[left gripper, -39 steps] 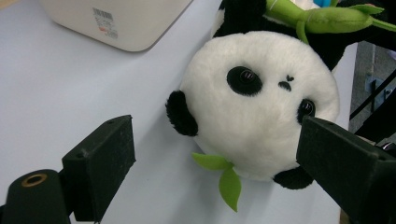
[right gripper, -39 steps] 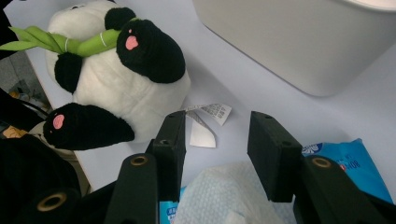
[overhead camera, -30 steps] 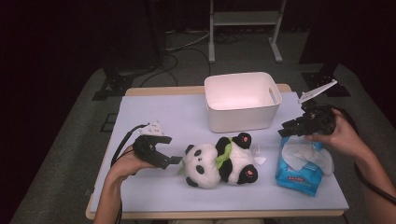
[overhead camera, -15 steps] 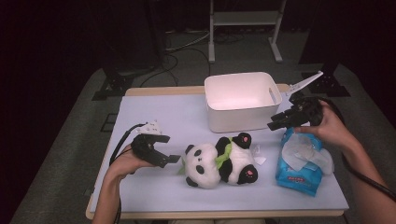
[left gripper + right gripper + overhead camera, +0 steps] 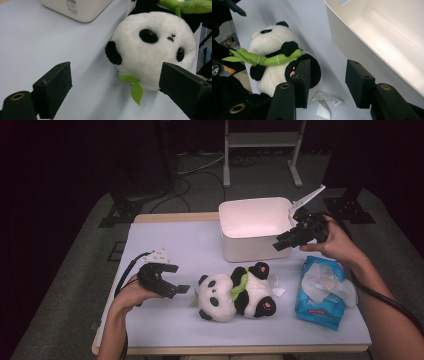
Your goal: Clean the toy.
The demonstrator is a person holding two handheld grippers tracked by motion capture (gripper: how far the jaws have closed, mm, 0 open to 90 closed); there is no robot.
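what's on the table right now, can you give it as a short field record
surface: table with pale blue cover
toy: plush panda lying on its back, holding a green bamboo stalk
container: white bin, nothing seen inside
pack: blue wet wipes pack right of the panda
left gripper: open, jaws toward the panda's head, not touching
right gripper: open, held at the bin's right front corner, holding nothing

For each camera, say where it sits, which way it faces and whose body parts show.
High view: above the near table edge, looking forward and down; both forearms, left claw, right claw.
Left gripper view: on the left claw, facing the panda; its open jaws.
Right gripper view: on the right claw, facing panda and white bin; its open jaws.
Shared: panda, bin.
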